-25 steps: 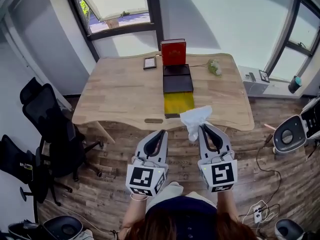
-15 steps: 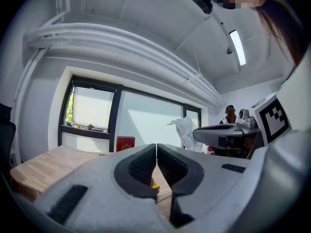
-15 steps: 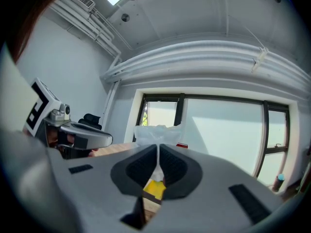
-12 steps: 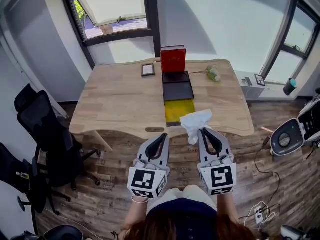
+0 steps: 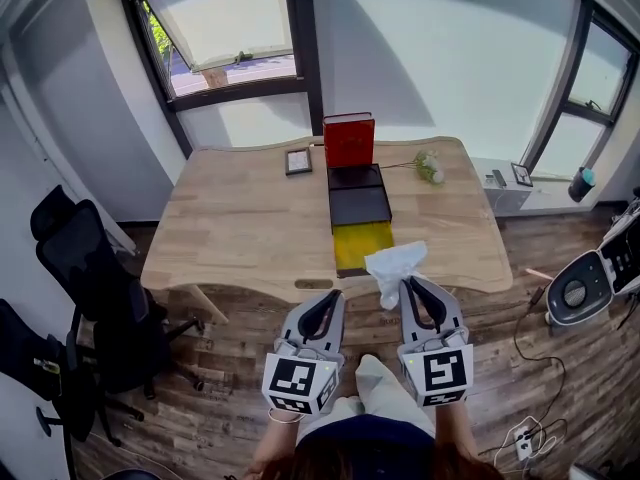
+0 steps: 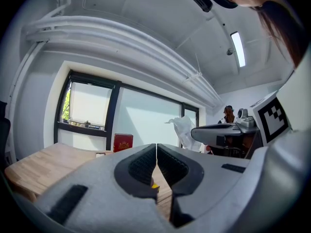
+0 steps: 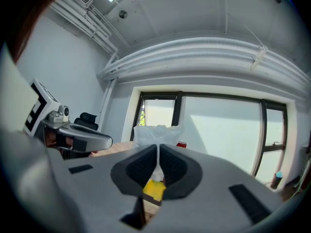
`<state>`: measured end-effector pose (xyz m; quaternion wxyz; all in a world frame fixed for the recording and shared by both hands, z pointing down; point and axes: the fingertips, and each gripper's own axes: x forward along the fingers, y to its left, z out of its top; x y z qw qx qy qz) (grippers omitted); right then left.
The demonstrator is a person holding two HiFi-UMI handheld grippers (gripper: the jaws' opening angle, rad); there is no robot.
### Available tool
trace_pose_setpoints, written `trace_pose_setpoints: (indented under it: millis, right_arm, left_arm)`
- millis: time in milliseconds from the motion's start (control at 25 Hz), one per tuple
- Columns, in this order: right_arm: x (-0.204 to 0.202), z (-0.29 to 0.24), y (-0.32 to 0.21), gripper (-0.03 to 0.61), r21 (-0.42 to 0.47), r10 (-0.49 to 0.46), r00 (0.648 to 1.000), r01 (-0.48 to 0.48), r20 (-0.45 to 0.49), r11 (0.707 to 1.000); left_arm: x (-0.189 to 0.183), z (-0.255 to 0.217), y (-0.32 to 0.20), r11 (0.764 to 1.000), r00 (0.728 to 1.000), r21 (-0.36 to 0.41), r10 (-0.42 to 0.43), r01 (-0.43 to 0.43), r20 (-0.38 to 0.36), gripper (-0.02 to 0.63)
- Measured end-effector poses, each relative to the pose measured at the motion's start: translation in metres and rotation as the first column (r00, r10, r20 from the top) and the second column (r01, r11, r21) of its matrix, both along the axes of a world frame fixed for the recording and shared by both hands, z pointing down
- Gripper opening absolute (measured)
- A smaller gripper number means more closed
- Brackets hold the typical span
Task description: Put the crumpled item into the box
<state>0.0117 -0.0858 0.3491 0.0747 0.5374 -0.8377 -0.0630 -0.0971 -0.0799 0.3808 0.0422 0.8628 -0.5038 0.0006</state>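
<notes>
My right gripper [image 5: 408,282] is shut on a crumpled white item [image 5: 393,265], held up in front of the table's near edge; the same crumpled white item [image 7: 156,134] rises above the closed jaws in the right gripper view. My left gripper [image 5: 333,296] is shut with nothing in it, level with the right one and just left of it. On the wooden table [image 5: 240,208] lies an open box: a yellow compartment [image 5: 364,245] nearest me, dark trays [image 5: 360,200] behind it, and a red lid [image 5: 349,140] standing upright at the back.
A small dark frame [image 5: 298,160] and a sprig of pale flowers [image 5: 430,166] lie at the table's far side. A black office chair [image 5: 95,293] stands at the left. Round grey devices [image 5: 575,290] and cables are on the wooden floor at right.
Both grippers have stayed side by side with the white item still held. The view has shifted slightly, and the table sits a little farther up the frame.
</notes>
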Motion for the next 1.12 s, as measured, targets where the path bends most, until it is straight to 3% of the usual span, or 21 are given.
trace_pose_setpoints:
  millis: [1120]
  right_arm:
    - [0.024,0.016,-0.107,0.032,-0.037,-0.004,1.0,0.004,-0.02,0.999]
  left_arm:
    - [0.027,0.005,-0.101,1.0,0.999,-0.018,0.017,-0.016,0.029,0.029]
